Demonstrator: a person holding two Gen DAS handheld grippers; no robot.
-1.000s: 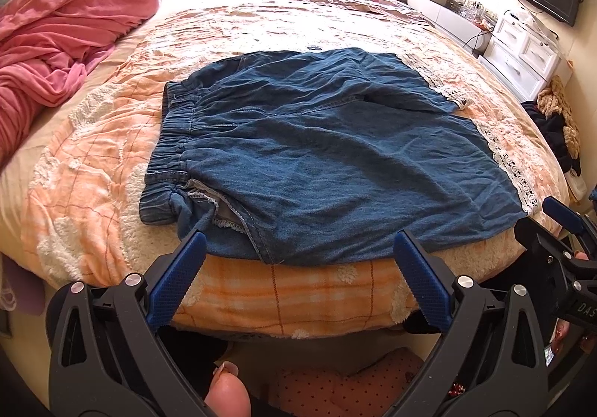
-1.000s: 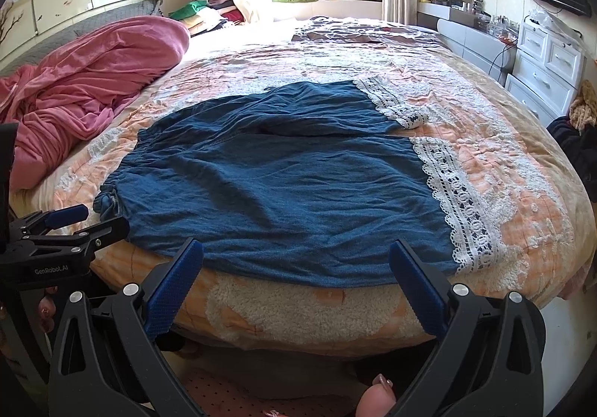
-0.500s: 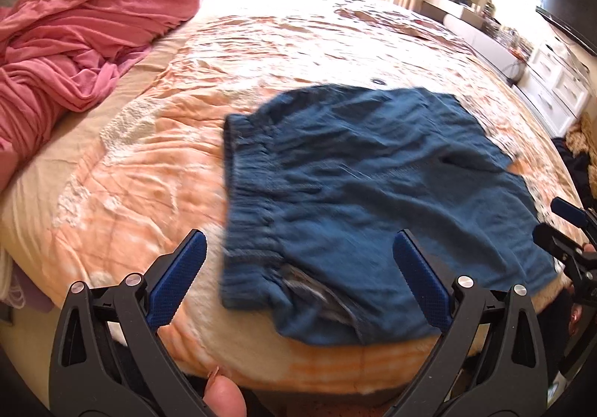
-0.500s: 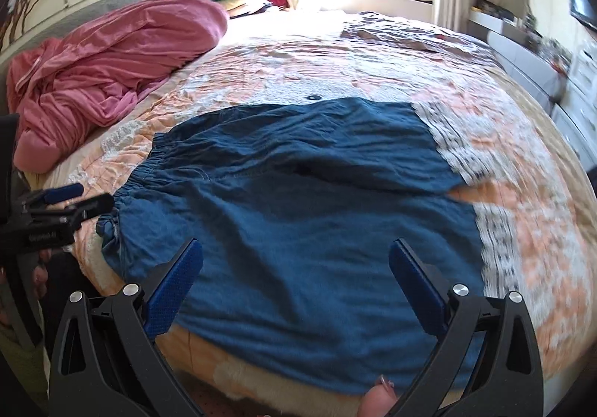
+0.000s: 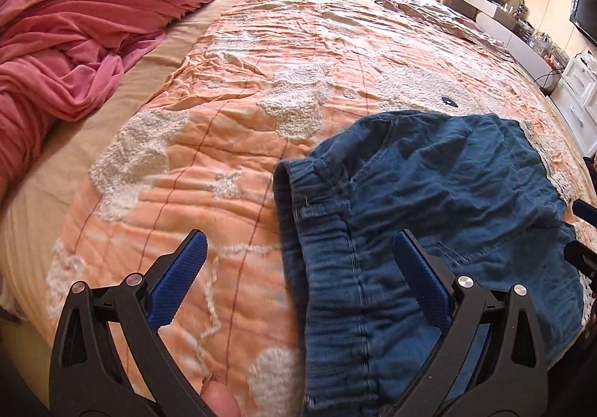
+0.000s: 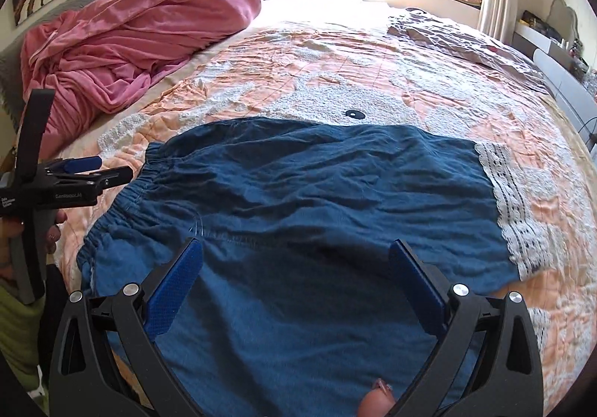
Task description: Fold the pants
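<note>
The blue denim pants are spread flat on the peach quilted bedspread, unfolded. The left gripper and right gripper are held wide apart, empty. A single thin layer may be pinched, or the bedspread caught. The elastic waistband is gathered; the hems are lace-trimmed.

Blue pants laid flat on orange bedspread. R gripper held wide apart above them; L gripper seen by waistband.
</note>
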